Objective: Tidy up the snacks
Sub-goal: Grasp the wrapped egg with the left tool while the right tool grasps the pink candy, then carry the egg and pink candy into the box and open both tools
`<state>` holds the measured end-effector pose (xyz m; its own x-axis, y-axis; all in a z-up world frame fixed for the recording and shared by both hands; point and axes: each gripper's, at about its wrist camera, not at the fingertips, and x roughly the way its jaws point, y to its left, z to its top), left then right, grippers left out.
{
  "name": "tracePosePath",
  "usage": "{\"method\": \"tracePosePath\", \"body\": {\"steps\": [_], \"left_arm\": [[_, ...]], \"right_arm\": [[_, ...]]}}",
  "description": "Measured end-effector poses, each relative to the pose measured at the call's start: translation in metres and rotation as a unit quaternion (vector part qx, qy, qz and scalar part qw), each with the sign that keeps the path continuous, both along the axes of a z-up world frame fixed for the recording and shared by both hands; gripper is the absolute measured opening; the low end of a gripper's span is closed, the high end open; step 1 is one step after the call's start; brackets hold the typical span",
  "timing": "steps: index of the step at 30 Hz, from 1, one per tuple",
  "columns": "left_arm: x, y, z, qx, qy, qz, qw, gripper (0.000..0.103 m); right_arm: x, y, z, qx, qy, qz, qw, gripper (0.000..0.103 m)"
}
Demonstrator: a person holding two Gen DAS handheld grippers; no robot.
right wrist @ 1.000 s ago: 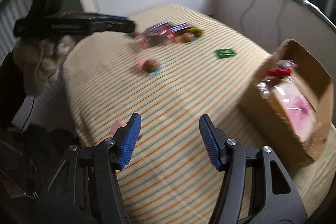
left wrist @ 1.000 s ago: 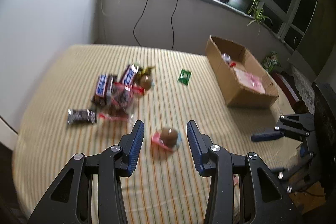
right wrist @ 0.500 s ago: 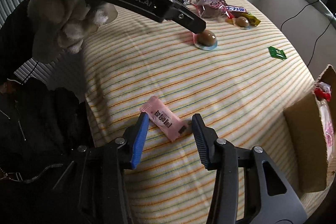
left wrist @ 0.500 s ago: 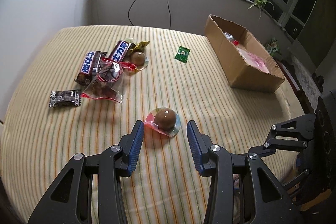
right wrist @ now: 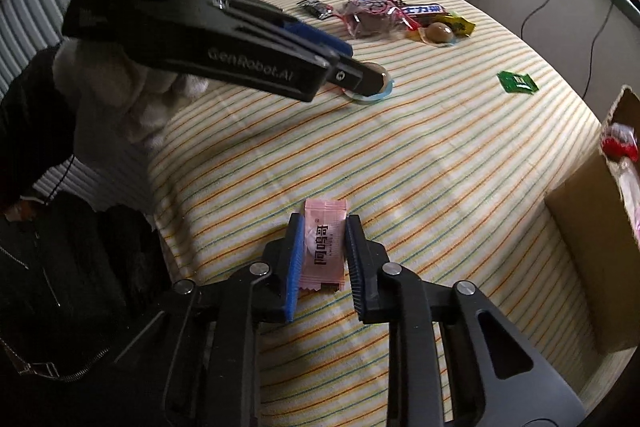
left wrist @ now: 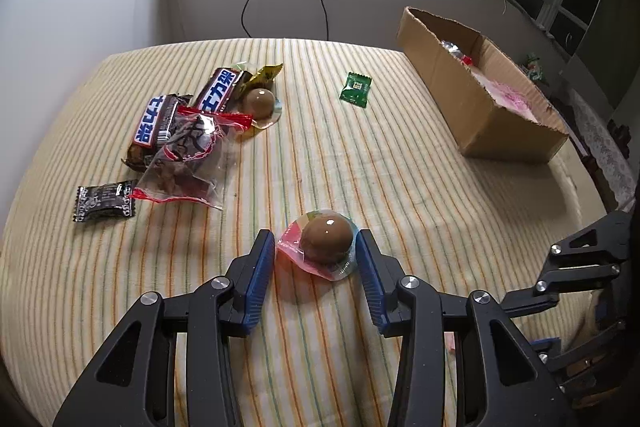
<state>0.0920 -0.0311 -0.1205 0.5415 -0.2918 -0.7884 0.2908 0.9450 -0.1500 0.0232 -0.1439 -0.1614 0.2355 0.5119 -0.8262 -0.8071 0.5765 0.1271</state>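
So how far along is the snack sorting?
Done: a few wrapped snacks lie in the brown cardboard box. In hand: right tongs closing around the pink rectangular packet; left tongs straddle the brown egg in its clear wrapper. Left: green sachet and the candy-bar pile.

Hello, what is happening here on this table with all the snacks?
A person is sorting snacks with a gripper in each hand. The left gripper sits open around a wrapped brown egg on the striped tablecloth. The right gripper is closing its jaws on a pink candy packet near the table edge. More snacks lie in a pile, and a cardboard box already holds some.
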Motion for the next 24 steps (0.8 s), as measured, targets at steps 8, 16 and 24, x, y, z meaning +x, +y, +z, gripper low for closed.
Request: {"method": "tracePosePath", "body": {"steps": [8, 16, 24], "left_arm": [[0.004, -0.007, -0.003, 0.014, -0.005, -0.011, 0.9998, 0.037], [-0.001, -0.008, 0.000, 0.007, -0.012, -0.002, 0.9999, 0.036], [-0.002, -0.009, 0.013, -0.011, -0.022, 0.000, 0.9997, 0.036]], "right_arm": [[-0.003, -0.011, -0.002, 0.020, 0.007, -0.034, 0.999, 0.021], [0.004, -0.024, 0.001, 0.036, 0.009, -0.077, 0.996, 0.021], [0.008, -0.046, 0.022, 0.066, -0.005, -0.111, 0.992, 0.021]]}}
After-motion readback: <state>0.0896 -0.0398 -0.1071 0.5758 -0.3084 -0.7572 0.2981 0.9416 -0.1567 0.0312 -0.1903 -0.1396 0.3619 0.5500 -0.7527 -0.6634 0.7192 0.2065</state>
